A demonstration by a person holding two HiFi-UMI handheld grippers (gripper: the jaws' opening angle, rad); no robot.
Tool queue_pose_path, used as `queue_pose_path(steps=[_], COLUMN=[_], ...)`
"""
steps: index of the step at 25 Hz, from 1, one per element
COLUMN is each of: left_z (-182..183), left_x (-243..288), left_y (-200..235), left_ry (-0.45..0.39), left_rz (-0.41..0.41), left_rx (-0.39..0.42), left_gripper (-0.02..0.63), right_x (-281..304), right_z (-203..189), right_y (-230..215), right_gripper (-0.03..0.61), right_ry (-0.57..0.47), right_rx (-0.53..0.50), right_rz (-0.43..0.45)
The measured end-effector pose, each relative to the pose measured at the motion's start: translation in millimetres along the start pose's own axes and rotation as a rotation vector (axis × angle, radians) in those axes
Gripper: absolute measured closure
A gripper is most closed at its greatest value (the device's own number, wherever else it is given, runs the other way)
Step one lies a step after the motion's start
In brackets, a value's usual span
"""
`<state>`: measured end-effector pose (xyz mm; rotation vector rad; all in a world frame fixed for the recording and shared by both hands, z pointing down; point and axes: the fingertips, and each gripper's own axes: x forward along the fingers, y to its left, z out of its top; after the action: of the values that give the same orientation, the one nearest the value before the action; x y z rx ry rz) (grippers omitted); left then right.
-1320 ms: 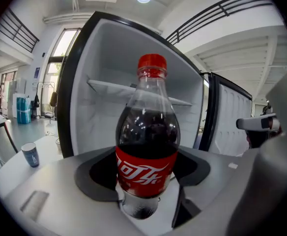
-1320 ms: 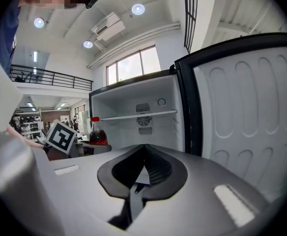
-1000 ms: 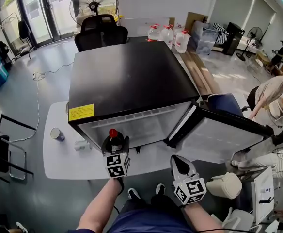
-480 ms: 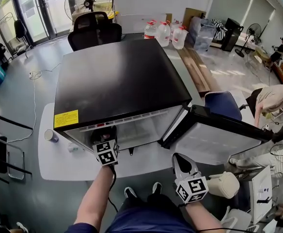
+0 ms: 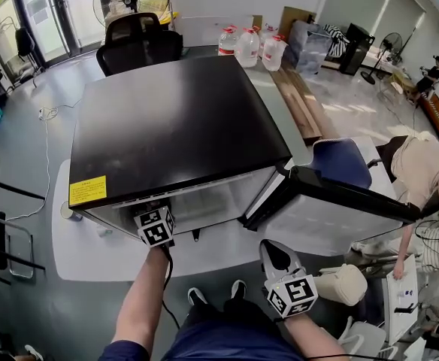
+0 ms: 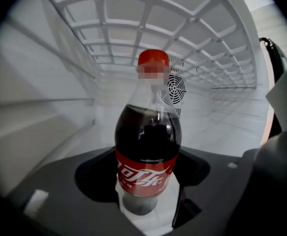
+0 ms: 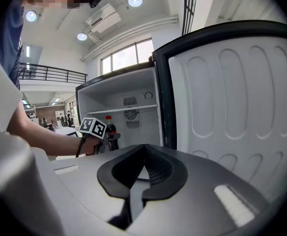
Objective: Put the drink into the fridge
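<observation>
The red-capped, red-labelled dark cola bottle (image 6: 148, 149) stands upright in the left gripper (image 6: 144, 203), whose fingers clamp its lower body. It is inside the white cavity of the black-topped compact fridge (image 5: 176, 122), beneath a white wire shelf (image 6: 133, 14), well apart from the left and back walls. The fridge's black-edged door (image 5: 338, 205) stands wide open to the right. The right gripper (image 5: 273, 256) hangs outside near the white tabletop's (image 5: 92, 250) front edge, fingers closed on nothing.

**Bright daylight, strong fisheye bend**

Daylight pours through tall glass windows (image 5: 46, 13) at the head view's upper left, paling the grey floor (image 5: 16, 149); round recessed ceiling lamps (image 7: 135, 1) glare in the right gripper view; the matte black fridge top (image 5: 174, 119) bears a soft sheen; the white fridge interior (image 6: 60, 107) is evenly lit, its near walls blurred, the red-capped dark cola bottle (image 6: 148, 146) sharp; every view bows at the edges, both gripper views black-cornered.
</observation>
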<state>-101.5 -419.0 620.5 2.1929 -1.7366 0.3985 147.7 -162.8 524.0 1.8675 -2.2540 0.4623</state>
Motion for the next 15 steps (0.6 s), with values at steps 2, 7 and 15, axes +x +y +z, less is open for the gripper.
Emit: queue_pose_path(steps=[2,7,15], left_z=[-0.8,-7.2,-11.9], left_x=[2.6,7.9,8.3], left_y=[2.8,7.6,6.7], left_ry=[0.003,0.013,0.021], left_rz=[0.009,0.024,0.004], left_rx=[-0.005,0.003,0.034], left_gripper=[0.291,0.291,0.29], right_x=[0.7,4.3,10.2], right_z=[-1.6,-6.8,-14.2], right_y=[-0.1,0.9,6.7], right_gripper=[0.572,0.572,0.572], right_ry=[0.006,0.026,0.04], right_rx=[0.002,0.007,0.012], right_rz=[0.004,0.023,0.052])
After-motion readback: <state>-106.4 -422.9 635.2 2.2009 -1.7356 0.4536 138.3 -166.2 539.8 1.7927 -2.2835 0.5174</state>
